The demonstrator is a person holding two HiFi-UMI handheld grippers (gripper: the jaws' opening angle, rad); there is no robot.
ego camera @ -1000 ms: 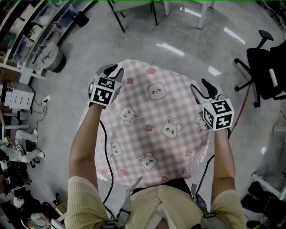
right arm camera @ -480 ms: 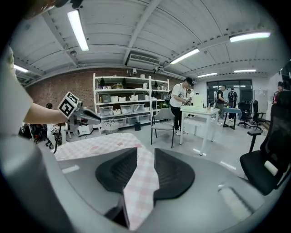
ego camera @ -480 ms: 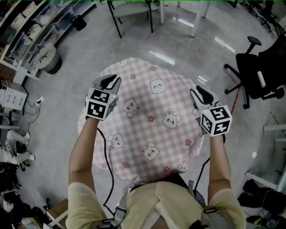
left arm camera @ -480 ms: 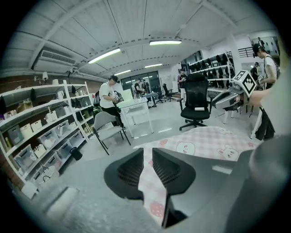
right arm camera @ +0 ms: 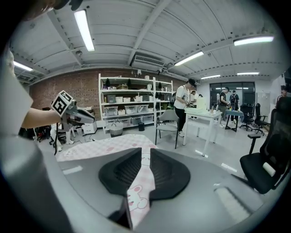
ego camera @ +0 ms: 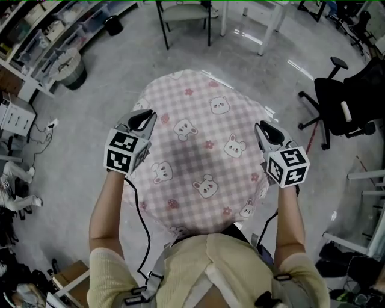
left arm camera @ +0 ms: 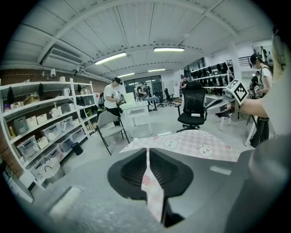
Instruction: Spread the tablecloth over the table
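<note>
The tablecloth [ego camera: 201,159] is pink checked with bears and rabbits. It hangs spread out in the air in front of me, above the grey floor. My left gripper [ego camera: 142,120] holds its left edge and my right gripper [ego camera: 265,133] its right edge. In the left gripper view the left gripper [left arm camera: 148,154] has its jaws closing, with a fold of the tablecloth [left arm camera: 153,191] pinched between the pads. In the right gripper view the right gripper [right arm camera: 145,157] is closing too, with the tablecloth [right arm camera: 137,195] edge between its pads. What lies beneath the cloth is hidden.
A grey chair [ego camera: 185,13] and white table legs [ego camera: 264,33] stand beyond the cloth. A black office chair [ego camera: 340,111] is at the right. Shelves [ego camera: 33,36] and a basket [ego camera: 67,67] line the left. People [left arm camera: 111,98] stand by a white table [right arm camera: 207,117].
Both grippers have drawn back toward my body with the cloth. The cloth now stretches farther out in front and lies flatter.
</note>
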